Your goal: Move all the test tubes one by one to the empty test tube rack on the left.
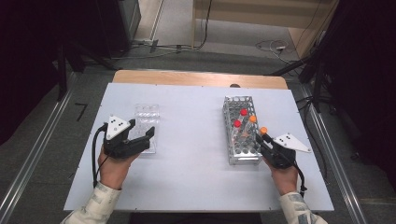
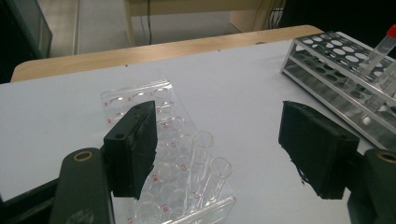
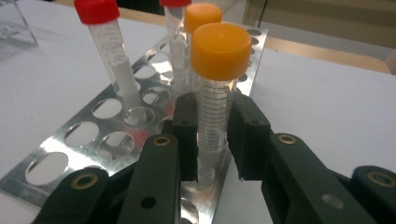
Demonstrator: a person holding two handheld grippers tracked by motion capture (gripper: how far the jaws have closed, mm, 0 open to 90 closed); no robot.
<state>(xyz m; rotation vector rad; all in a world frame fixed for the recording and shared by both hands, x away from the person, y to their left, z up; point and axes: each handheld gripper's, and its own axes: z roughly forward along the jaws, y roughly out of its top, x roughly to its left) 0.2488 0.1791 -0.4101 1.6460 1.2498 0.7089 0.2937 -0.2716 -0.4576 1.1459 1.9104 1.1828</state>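
A metal tube rack (image 1: 232, 159) stands right of centre with two red-capped tubes (image 1: 243, 112) and an orange-capped one (image 1: 252, 119) in it. My right gripper (image 1: 262, 139) is at the rack's near right corner, shut on another orange-capped tube (image 1: 264, 130). In the right gripper view both pads press the clear graduated tube (image 3: 217, 93) below its cap, held by the right gripper (image 3: 215, 135). The tube's foot is at the rack's (image 3: 84, 140) edge; I cannot tell whether it sits in a hole. My left gripper (image 1: 142, 133) stands open over a clear plastic plate (image 1: 146, 114).
In the left gripper view the open left gripper (image 2: 224, 140) straddles the clear plate (image 2: 140, 98), where two uncapped clear tubes (image 2: 201, 149) stand near its front end. The rack (image 2: 327, 60) lies to the far right. A white sheet (image 1: 191, 168) covers the wooden table.
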